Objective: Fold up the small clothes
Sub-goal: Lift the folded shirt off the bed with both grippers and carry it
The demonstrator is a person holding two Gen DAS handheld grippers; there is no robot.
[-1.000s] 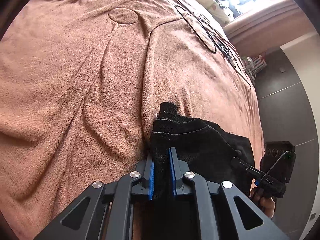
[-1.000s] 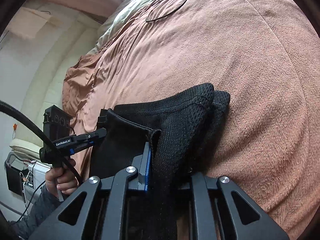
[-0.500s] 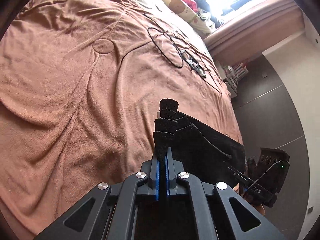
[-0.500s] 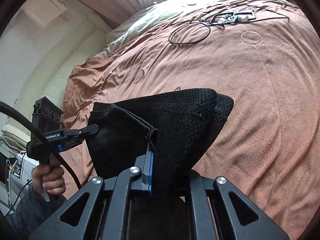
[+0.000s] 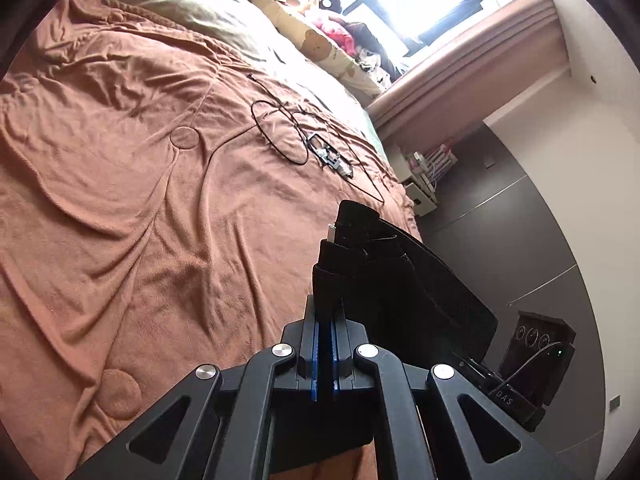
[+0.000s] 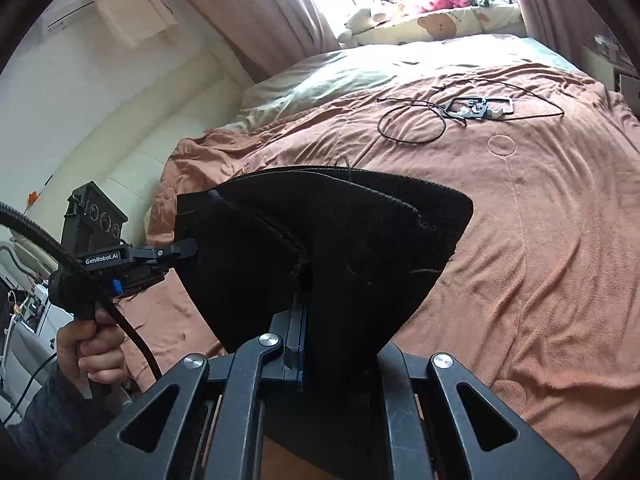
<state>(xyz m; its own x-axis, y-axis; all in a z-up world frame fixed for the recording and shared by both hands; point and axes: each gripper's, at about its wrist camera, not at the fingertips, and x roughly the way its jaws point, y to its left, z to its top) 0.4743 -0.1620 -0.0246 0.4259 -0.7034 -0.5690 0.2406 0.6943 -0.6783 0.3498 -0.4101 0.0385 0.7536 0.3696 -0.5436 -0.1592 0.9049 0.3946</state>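
A black knit garment (image 6: 340, 248) hangs stretched in the air between my two grippers, above the brown bed cover (image 6: 552, 240). My left gripper (image 5: 326, 312) is shut on one bunched corner of the garment (image 5: 400, 276); it also shows in the right wrist view (image 6: 182, 249), pinching the cloth's left edge. My right gripper (image 6: 308, 312) is shut on the opposite edge, and the cloth hides its right finger. The right gripper's body shows in the left wrist view (image 5: 532, 364), behind the cloth.
A looped black cable (image 5: 280, 132) and a small black frame with parts (image 6: 478, 106) lie on the bed cover further up. Pillows and soft toys (image 6: 436, 20) lie by the window. A white shelf unit (image 5: 424, 176) stands past the bed's edge.
Both grippers have lifted the black garment up off the bed cover and drawn it taut between them. More of the room and window has come into view.
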